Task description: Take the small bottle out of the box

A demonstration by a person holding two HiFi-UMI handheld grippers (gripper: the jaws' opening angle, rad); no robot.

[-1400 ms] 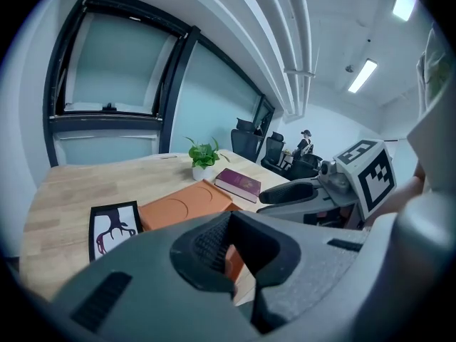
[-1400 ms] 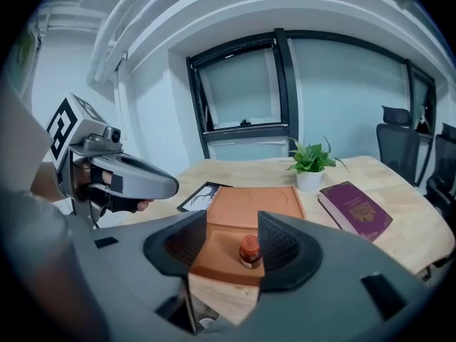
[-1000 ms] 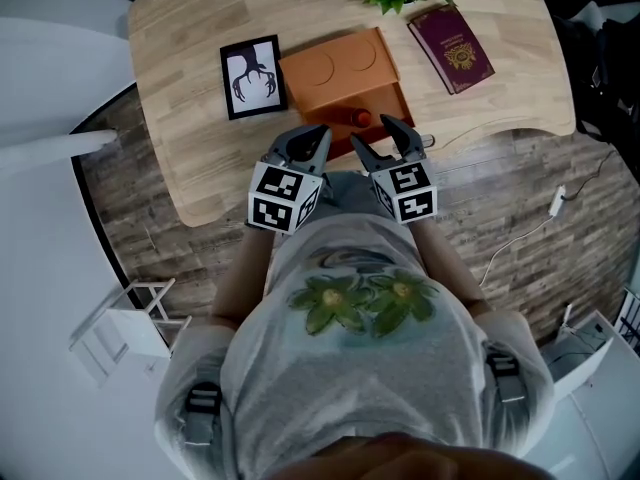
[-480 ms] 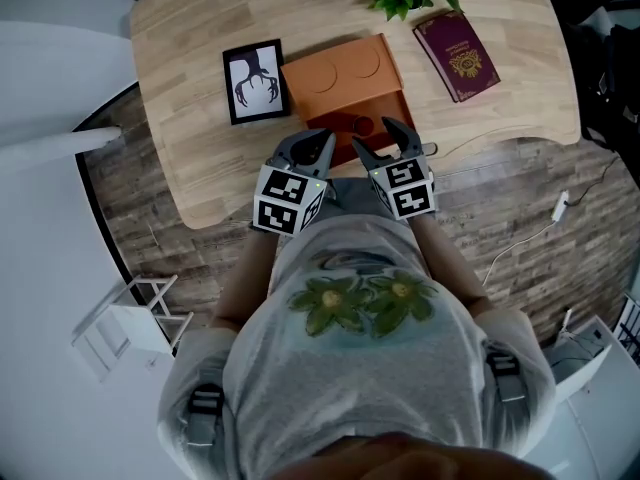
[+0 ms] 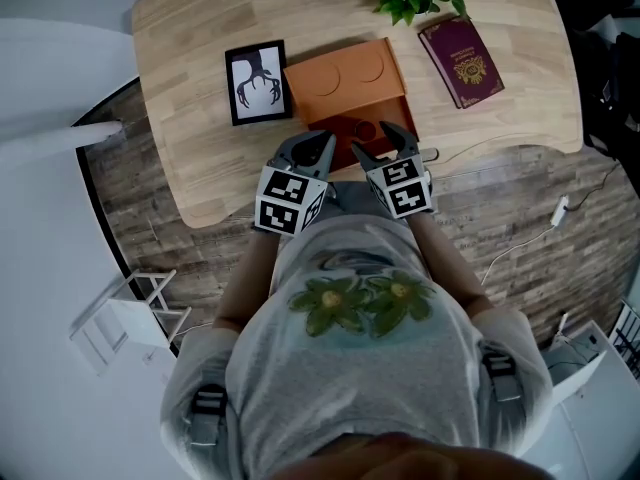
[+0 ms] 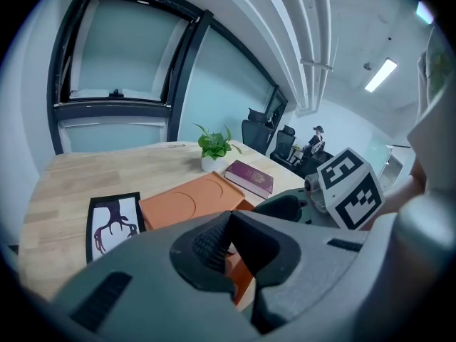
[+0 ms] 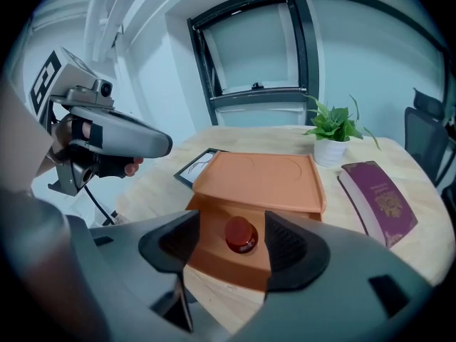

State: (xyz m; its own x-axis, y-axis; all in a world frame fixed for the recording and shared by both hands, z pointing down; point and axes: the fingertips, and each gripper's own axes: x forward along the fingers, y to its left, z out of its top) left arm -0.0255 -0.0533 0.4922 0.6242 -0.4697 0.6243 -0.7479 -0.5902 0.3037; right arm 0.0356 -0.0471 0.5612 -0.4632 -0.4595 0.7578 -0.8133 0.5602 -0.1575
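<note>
Now the right gripper has spread wide, empty, and edged up to the small red-capped bottle in the orange plastic box; left gripper clenched, empty.

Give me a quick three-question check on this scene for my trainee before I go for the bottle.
1. True or false: the right claw is shut on the small red-capped bottle.
2. In the head view, what lies on the table right of the open orange plastic box? A) a framed picture B) a burgundy booklet C) a white mug
3. How do the jaws of the left claw stand?

Key
1. False: its jaws stand apart, clear of the cap; the bottle sits in the box.
2. B
3. Together, with nothing between them.
</note>
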